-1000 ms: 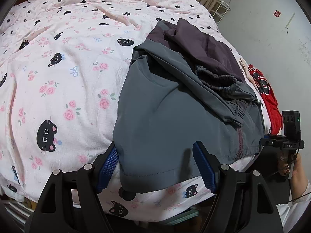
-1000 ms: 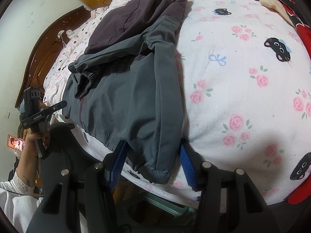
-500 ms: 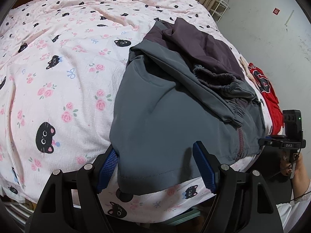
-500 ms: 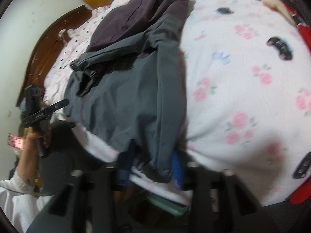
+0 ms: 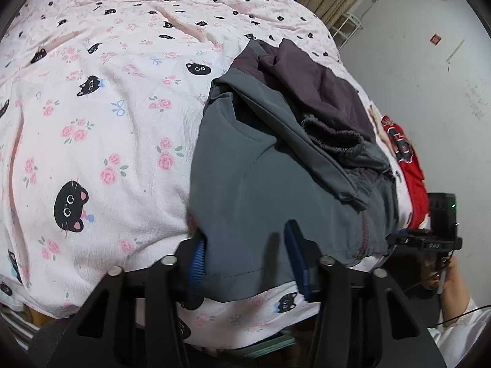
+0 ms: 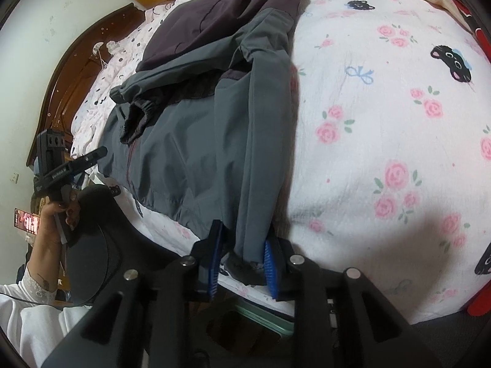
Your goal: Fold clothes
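A grey jacket (image 5: 260, 190) with dark purple panels lies crumpled across the near edge of the bed. Its bottom hem hangs over the edge between the blue pads of my left gripper (image 5: 245, 257). Those jaws are closing, with a wide gap left and the cloth flat between them. In the right wrist view the same jacket (image 6: 190, 153) runs down to my right gripper (image 6: 242, 257). A bunched strip of its edge sits pinched between the pads there. These jaws are opening slightly.
The bed wears a pink cover (image 5: 107, 122) printed with black cats and roses. A red garment (image 5: 408, 159) lies at the bed's far side by the wall. A dark wooden headboard (image 6: 70, 76) curves behind. A hand (image 6: 55, 214) grips the other handle.
The left jaws have narrowed around the jacket's hem. The right jaws have come in on the jacket's edge, and the cloth between them is now bunched narrow.
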